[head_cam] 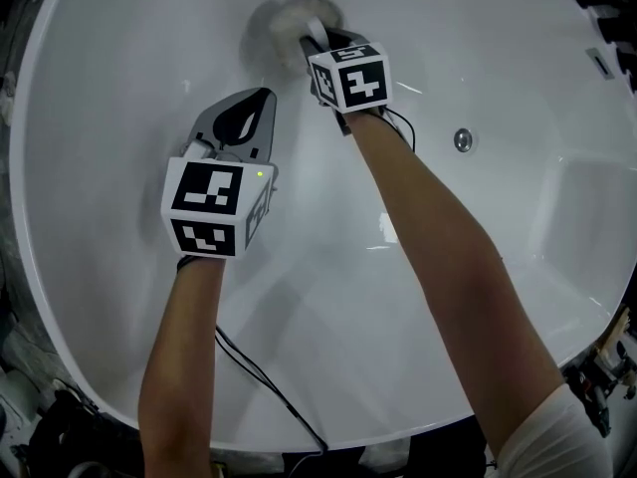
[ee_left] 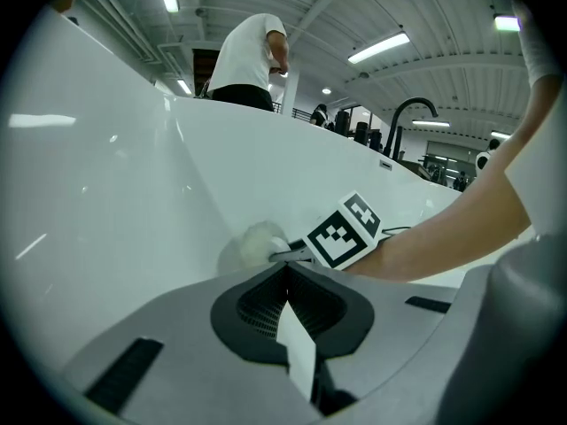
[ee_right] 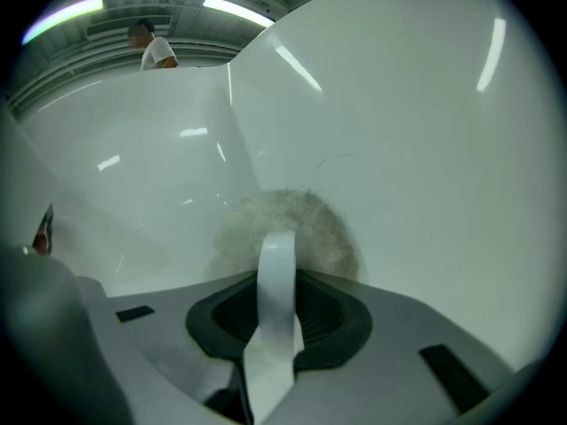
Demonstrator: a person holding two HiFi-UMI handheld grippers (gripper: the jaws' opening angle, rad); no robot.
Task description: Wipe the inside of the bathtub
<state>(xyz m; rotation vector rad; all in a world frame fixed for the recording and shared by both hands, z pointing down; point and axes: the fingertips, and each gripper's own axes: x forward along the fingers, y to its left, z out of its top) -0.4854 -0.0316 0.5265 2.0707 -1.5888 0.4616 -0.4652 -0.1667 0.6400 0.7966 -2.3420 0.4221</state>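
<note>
I look down into a white bathtub (head_cam: 119, 297). My right gripper (head_cam: 314, 43) is shut on the white strap of a fluffy grey-white wiping pad (head_cam: 291, 23) and presses it against the tub's far curved wall. In the right gripper view the pad (ee_right: 310, 224) lies flat on the wall just past the jaws, the strap (ee_right: 276, 273) between them. My left gripper (head_cam: 261, 96) hovers inside the tub to the left of the right one, shut and holding nothing. From the left gripper view the pad (ee_left: 257, 242) and the right gripper's marker cube (ee_left: 344, 231) sit just ahead.
A chrome round fitting (head_cam: 463, 139) sits on the tub wall at the right. A black cable (head_cam: 264, 381) trails from the left gripper over the near rim. Beyond the tub stand a black faucet (ee_left: 409, 113) and a person in a white shirt (ee_left: 248, 56).
</note>
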